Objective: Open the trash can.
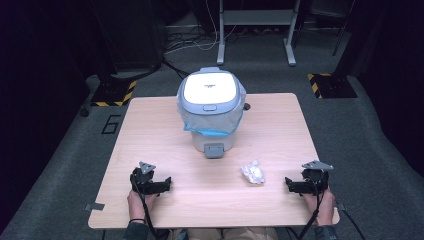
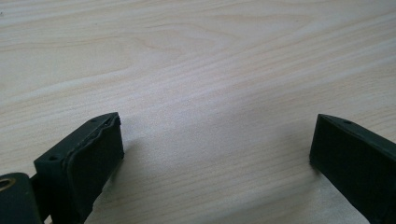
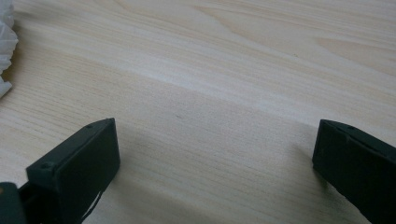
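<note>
A light wooden table (image 1: 280,200) with rounded corners is seen from above, set on grey carpet in a dark room. Behind it, the legs of a grey metal frame (image 1: 255,30) and two black stands with yellow-and-black striped bases (image 1: 114,92) can be made out.

At the far middle of the table a pale grey bin (image 1: 212,111) is placed upright, its white lid shut. A translucent blue liner bag (image 1: 215,126) is draped over its rim and down its sides. A grey pedal juts from its base toward the person.

Near the front edge, two black hand-held grippers are rested on the tabletop, well apart, each gripped from behind by a hand entering from the bottom. The left gripper (image 1: 165,184) is placed at the front left, its jaws pointed toward the middle. In the left gripper view its jaws are held wide apart, with only bare wood grain between them. The right gripper (image 1: 290,184) is placed at the front right, pointed inward as well. In the right gripper view its jaws are likewise spread wide over bare wood.

Between the grippers, nearer the right one and in front of the bin, a small crumpled white wad of paper (image 1: 253,172) is left lying on the table. Its edge is caught at the upper left of the right gripper view.
</note>
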`<state>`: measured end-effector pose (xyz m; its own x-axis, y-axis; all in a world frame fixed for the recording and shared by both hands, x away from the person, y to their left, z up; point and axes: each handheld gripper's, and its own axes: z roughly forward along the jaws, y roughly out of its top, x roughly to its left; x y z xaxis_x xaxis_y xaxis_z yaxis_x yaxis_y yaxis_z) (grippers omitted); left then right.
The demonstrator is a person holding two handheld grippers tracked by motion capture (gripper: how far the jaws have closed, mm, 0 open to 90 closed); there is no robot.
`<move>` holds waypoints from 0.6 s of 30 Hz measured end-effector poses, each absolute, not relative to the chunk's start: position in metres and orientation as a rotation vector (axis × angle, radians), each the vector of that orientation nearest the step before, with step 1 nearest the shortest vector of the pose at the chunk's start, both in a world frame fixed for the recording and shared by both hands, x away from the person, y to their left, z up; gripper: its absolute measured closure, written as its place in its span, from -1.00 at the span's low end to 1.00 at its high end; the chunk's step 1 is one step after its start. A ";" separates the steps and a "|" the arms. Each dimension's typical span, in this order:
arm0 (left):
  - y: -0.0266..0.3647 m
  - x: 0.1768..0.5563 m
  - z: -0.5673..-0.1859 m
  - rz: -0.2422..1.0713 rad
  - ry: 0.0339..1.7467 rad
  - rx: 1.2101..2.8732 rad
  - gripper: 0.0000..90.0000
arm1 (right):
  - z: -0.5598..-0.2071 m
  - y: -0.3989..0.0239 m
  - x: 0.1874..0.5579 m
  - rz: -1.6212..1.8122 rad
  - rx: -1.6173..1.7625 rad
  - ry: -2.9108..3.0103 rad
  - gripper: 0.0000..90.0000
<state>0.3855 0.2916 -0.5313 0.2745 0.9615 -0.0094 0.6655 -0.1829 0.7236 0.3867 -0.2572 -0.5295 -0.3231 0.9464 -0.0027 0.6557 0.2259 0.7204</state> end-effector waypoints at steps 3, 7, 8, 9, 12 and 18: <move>0.291 0.386 -0.531 0.614 1.462 1.928 -0.95 | -0.529 -0.257 0.387 0.875 1.471 2.063 -1.00; 0.291 0.387 -0.531 0.622 1.462 1.933 -0.98 | -0.529 -0.257 0.387 0.875 1.470 2.064 -1.00; 0.291 0.387 -0.532 0.621 1.462 1.932 -0.98 | -0.529 -0.257 0.387 0.876 1.470 2.064 -1.00; 0.291 0.387 -0.532 0.621 1.462 1.932 -0.99 | -0.529 -0.257 0.387 0.876 1.470 2.064 -1.00; 0.291 0.387 -0.532 0.615 1.459 1.937 -1.00 | -0.529 -0.257 0.387 0.876 1.471 2.064 -1.00; 0.291 0.388 -0.531 0.611 1.441 1.945 -1.00 | -0.529 -0.257 0.387 0.876 1.469 2.066 -1.00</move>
